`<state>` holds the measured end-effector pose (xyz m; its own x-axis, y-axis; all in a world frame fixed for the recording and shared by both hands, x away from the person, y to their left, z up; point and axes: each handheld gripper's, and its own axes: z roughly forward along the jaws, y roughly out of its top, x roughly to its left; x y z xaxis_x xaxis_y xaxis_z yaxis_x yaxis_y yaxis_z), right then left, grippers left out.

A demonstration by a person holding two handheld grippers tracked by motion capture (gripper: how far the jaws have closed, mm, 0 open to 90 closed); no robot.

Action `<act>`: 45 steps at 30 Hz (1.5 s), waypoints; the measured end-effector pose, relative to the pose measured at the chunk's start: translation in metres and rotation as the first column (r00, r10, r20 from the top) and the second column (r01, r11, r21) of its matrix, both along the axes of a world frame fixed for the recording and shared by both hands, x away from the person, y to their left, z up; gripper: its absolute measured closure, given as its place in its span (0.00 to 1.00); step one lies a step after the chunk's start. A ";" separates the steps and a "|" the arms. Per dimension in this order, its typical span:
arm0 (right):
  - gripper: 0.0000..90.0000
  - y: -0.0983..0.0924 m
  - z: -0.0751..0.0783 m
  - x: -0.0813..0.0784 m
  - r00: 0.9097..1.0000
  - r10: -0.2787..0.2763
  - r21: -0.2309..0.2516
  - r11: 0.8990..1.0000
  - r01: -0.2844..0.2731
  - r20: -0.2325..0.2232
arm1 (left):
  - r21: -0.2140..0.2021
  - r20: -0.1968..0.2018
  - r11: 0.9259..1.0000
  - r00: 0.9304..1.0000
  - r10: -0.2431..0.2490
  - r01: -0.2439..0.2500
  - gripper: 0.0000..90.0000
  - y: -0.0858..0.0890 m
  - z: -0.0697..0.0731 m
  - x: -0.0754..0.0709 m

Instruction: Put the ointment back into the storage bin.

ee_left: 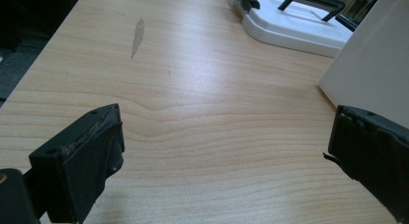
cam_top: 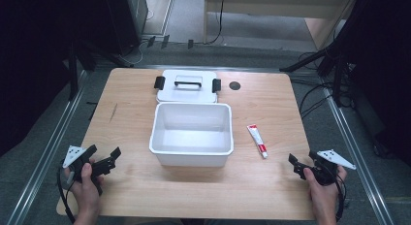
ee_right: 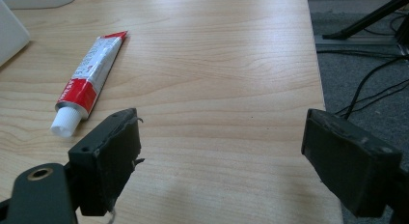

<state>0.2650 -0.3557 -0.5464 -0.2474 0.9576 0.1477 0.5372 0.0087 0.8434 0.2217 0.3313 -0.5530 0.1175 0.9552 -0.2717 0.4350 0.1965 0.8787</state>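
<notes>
Tube [cam_top: 257, 140] flat near worktop [cam_top: 131, 200] right edge, beside open white bin [cam_top: 190, 154]; lid [cam_top: 188, 91] toward far edge. Left gripper [cam_top: 103, 161] and right gripper [cam_top: 300, 166]: jaws wide apart, empty. Probably light, soft, squashable; best pinched gently across mid-body.

The lid [cam_top: 188, 86] lies behind the box [cam_top: 191, 134], the tube [cam_top: 257, 140] to its right.

Bright overhead light, soft glare on the table [ee_left: 202, 79], dark surroundings, slightly soft focus
</notes>
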 end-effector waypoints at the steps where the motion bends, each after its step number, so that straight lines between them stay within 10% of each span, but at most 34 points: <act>1: 0.15 0.000 0.000 0.000 1.000 0.000 0.000 1.000 0.000 0.000 | 0.000 0.000 1.000 1.000 0.000 0.000 0.00 0.000 0.000 0.000; 15: 0.18 0.003 0.006 0.012 0.993 0.021 -0.005 1.000 -0.022 -0.117 | -0.001 0.010 0.999 0.999 0.036 -0.036 0.00 0.000 0.000 -0.002; 23: 0.16 0.030 0.025 0.029 0.957 0.063 -0.149 0.983 -0.109 -0.284 | 0.002 0.002 0.999 0.999 0.037 -0.037 0.00 0.000 0.000 -0.001; 27: 0.16 0.043 0.036 0.041 0.922 0.079 -0.173 0.973 -0.155 -0.380 | -0.004 -0.005 0.999 0.999 0.043 -0.043 0.00 0.001 0.000 0.000; 30: 0.20 0.057 0.045 0.056 0.863 0.076 -0.189 0.963 -0.194 -0.499 | -0.002 -0.011 0.999 0.999 0.043 -0.043 0.00 0.000 0.000 0.000; 31: 0.20 0.057 0.045 0.056 0.863 0.076 -0.189 0.963 -0.194 -0.499 | -0.002 -0.011 0.999 0.999 0.043 -0.043 0.00 0.000 0.000 0.000; 33: 0.22 0.065 0.049 0.062 0.831 0.080 -0.199 0.954 -0.223 -0.551 | -0.001 -0.012 0.999 0.999 0.042 -0.042 0.00 0.000 0.000 0.000; 34: 0.23 0.074 0.053 0.069 0.798 0.076 -0.217 0.943 -0.253 -0.597 | 0.000 -0.013 0.999 0.999 0.042 -0.042 0.00 0.001 0.000 0.000; 39: 0.27 0.088 0.058 0.078 0.762 0.067 -0.260 0.917 -0.301 -0.645 | -0.003 -0.015 0.999 0.999 0.041 -0.041 0.00 0.001 0.000 0.001; 42: 0.37 0.102 0.058 0.084 0.724 0.056 -0.298 0.888 -0.351 -0.687 | -0.002 -0.017 0.999 0.999 0.040 -0.040 0.00 0.001 0.000 0.001; 45: 0.39 0.111 0.058 0.089 0.693 0.067 -0.281 0.883 -0.376 -0.718 | -0.008 -0.017 0.999 0.999 0.038 -0.038 0.00 0.001 0.000 0.001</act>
